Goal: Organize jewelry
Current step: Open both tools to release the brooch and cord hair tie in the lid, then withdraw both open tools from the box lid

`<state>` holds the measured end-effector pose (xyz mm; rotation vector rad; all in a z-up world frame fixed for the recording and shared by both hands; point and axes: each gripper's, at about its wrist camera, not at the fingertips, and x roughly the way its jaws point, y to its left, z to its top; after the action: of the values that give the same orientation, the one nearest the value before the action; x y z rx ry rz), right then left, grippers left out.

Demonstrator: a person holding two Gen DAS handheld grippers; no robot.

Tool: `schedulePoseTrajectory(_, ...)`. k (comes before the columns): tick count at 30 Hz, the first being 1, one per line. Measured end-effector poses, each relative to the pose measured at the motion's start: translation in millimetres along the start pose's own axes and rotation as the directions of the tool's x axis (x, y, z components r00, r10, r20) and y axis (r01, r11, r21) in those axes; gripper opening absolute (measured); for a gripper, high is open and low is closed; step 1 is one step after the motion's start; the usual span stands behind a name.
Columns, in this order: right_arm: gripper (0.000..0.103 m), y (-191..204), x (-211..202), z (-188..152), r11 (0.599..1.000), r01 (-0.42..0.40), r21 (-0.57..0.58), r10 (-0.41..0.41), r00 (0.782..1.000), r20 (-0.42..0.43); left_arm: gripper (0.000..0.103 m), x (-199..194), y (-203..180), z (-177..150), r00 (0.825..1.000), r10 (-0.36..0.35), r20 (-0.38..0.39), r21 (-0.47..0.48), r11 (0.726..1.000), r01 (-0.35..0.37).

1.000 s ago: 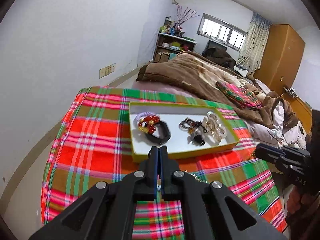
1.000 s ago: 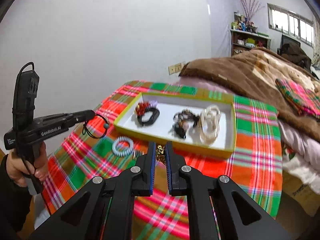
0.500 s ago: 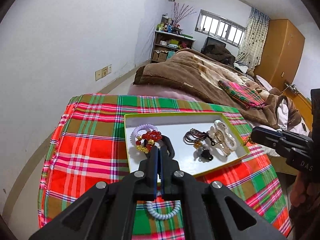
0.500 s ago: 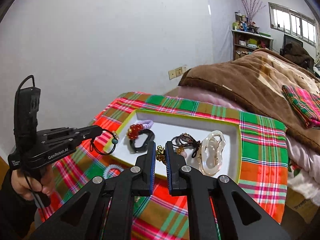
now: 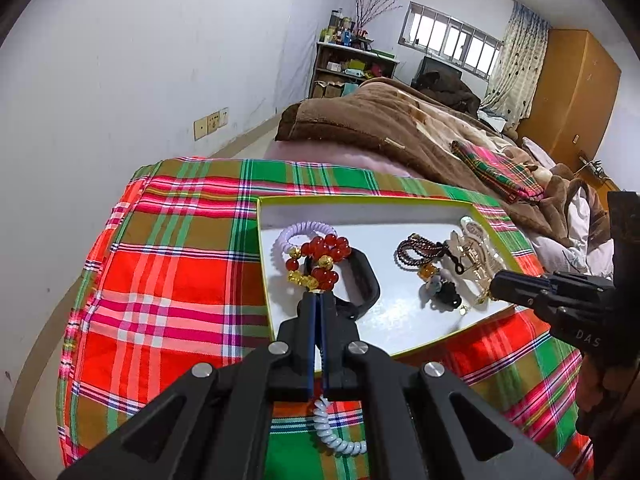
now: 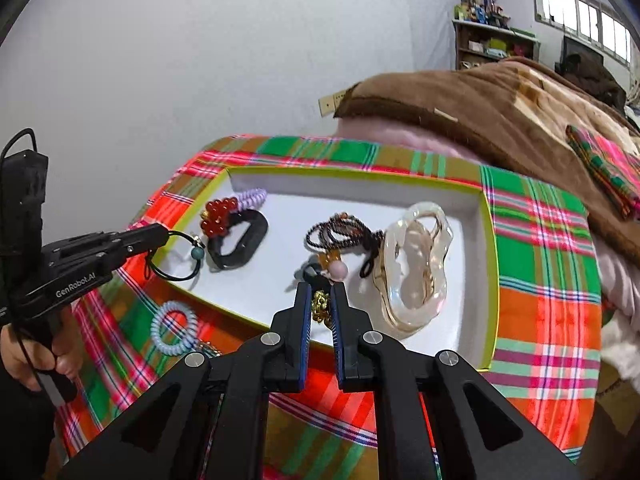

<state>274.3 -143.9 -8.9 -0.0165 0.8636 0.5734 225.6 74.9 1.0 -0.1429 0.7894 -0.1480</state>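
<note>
Most pieces already lie in the shallow white yellow-rimmed tray (image 6: 490,240). The left gripper (image 6: 160,234), jaws pinched on a black elastic hair tie with a teal bead (image 6: 192,258), and the right gripper (image 6: 320,300), jaws narrowly holding a gold chain (image 6: 320,306), hover above it. A pale blue spiral hair tie (image 6: 174,328) waits on the plaid cloth by the tray's near edge.

**Tray on the cloth, bed behind**

The tray (image 6: 489,264) lies on the plaid cloth (image 6: 548,280). In it, the bead bracelet (image 6: 218,214) and band (image 6: 244,240) lie left, the hair claw (image 6: 416,268) right. A coil tie (image 6: 174,328) lies before the tray; the blanket (image 6: 500,112) lies behind.
</note>
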Motion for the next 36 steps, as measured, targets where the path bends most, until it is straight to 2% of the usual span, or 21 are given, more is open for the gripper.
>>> schedulePoseTrajectory(14,0.015,2.5,-14.6,-0.8,1.0,-0.016,0.007,0.015,0.999,0.034,0.004,4.8,5.4,-0.9,1.0,-0.007,-0.014,-0.013,1.0,0.007)
schedulePoseTrajectory(16,0.015,4.8,-18.1,-1.7,1.0,-0.02,0.003,0.019,0.999,0.04,0.008,4.1,6.2,-0.6,1.0,-0.014,-0.017,-0.019,1.0,0.014)
schedulePoseTrajectory(18,0.015,6.9,-22.0,-2.8,1.0,-0.023,0.0,0.023,0.999,0.044,0.024,1.4,7.6,-1.0,1.0,-0.011,-0.011,-0.025,1.0,0.011)
schedulePoseTrajectory(20,0.015,7.8,-26.2,-4.4,1.0,-0.025,-0.001,0.025,0.999,0.048,0.031,-1.8,8.3,-1.0,1.0,-0.014,-0.006,-0.03,0.999,0.014)
schedulePoseTrajectory(29,0.016,13.6,-51.6,-21.0,0.999,-0.033,-0.001,0.033,0.997,0.071,0.032,-26.4,3.5,-6.8,1.0,-0.008,0.019,-0.022,1.0,0.008)
schedulePoseTrajectory(36,0.017,23.6,-75.3,-47.4,0.999,-0.035,-0.004,0.035,0.996,0.079,0.032,-53.6,-2.5,-30.4,0.999,-0.018,0.028,-0.022,1.0,0.018)
